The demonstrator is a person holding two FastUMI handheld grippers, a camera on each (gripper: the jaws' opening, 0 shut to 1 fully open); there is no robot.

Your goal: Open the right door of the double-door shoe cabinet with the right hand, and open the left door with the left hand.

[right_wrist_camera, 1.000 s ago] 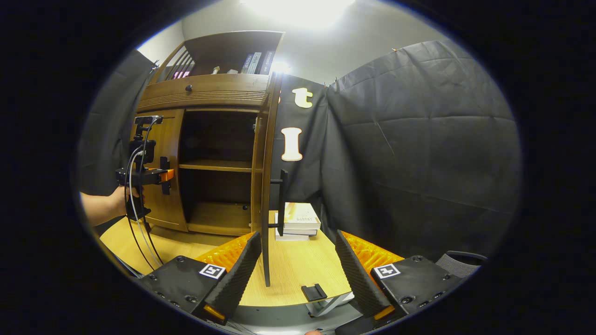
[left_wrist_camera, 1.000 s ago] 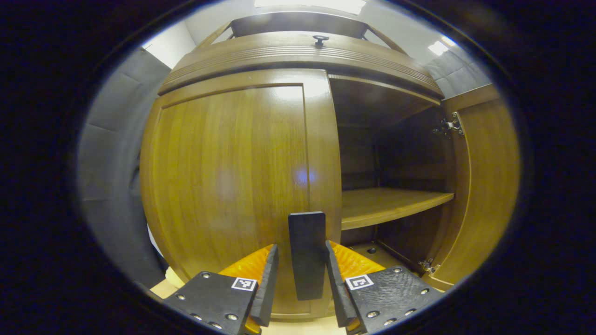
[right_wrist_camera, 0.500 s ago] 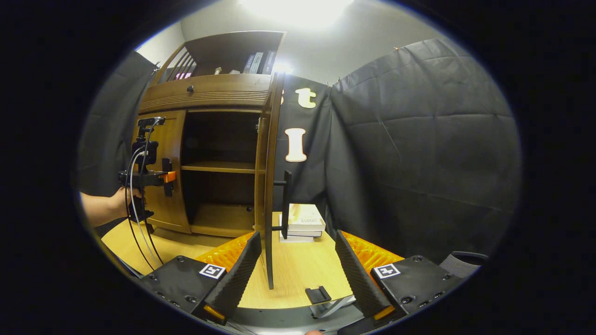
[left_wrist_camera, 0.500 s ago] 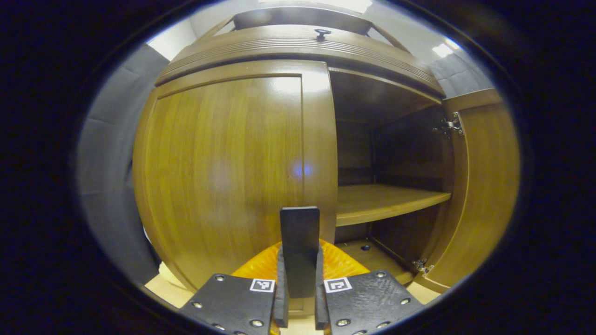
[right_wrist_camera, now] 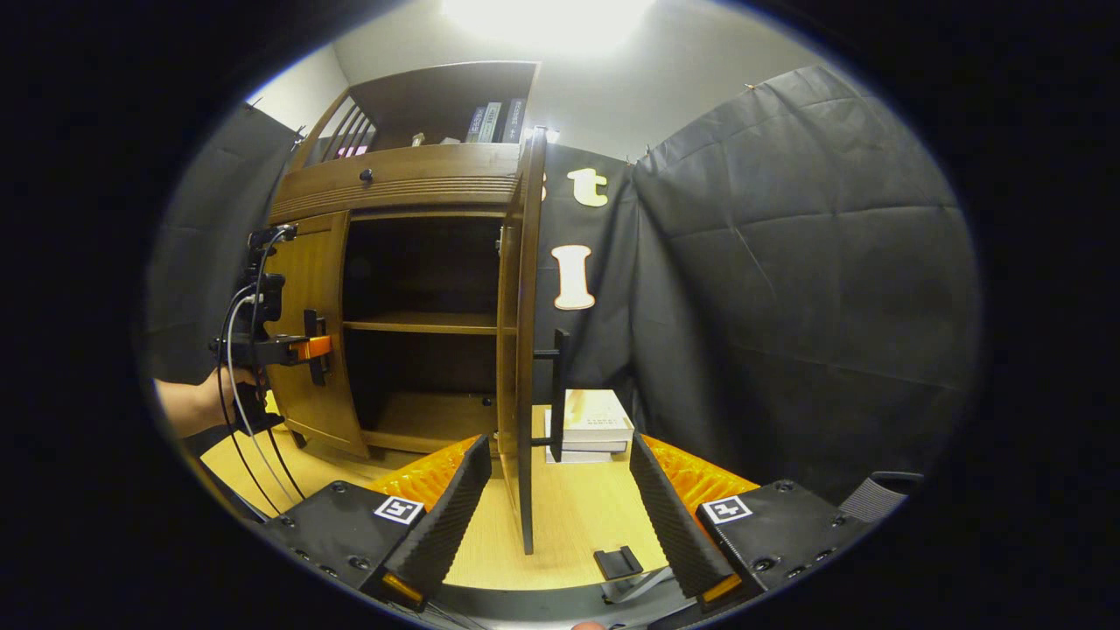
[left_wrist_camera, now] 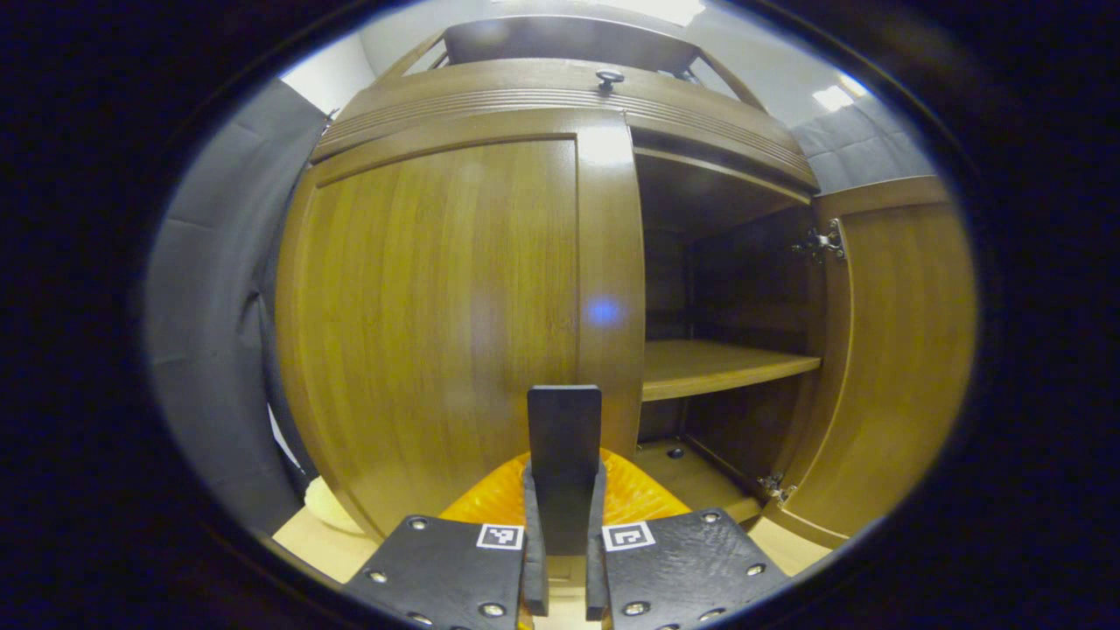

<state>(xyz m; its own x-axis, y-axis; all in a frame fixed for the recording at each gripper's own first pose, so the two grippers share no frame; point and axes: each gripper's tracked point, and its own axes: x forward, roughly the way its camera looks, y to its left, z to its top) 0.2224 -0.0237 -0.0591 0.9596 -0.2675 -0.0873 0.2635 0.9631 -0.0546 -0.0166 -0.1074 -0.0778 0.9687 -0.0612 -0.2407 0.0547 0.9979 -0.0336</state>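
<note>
Black cloth closes off the booth behind a wooden shoe cabinet that stands on a pale tabletop.

Left gripper view: the left door sits shut or very nearly so in the cabinet's front, and its dark bar handle rises straight up between the left gripper fingers. Both fingers press against the handle's sides, pinching it low down. That hold suits a pull outward on the hinge at the cabinet's left side, so I judge the left door's opening is about to begin. Right of the left door the cabinet's inside is bare: a shelf halfway up, a dark back, and the right door swung wide, its hinges showing along the cabinet's right edge.

Right gripper view: the right door stands edge-on, out from the cabinet, with its own handle on the far face. The right gripper is drawn back from that door, fingers spread wide and holding nothing, the door's lower edge showing in the gap without touching either finger. Its half of the task looks done. At the cabinet's left, a hand holds the left gripper against the left door. Beyond the right door, a stack of books lies on the tabletop, clear of the swing.
</note>
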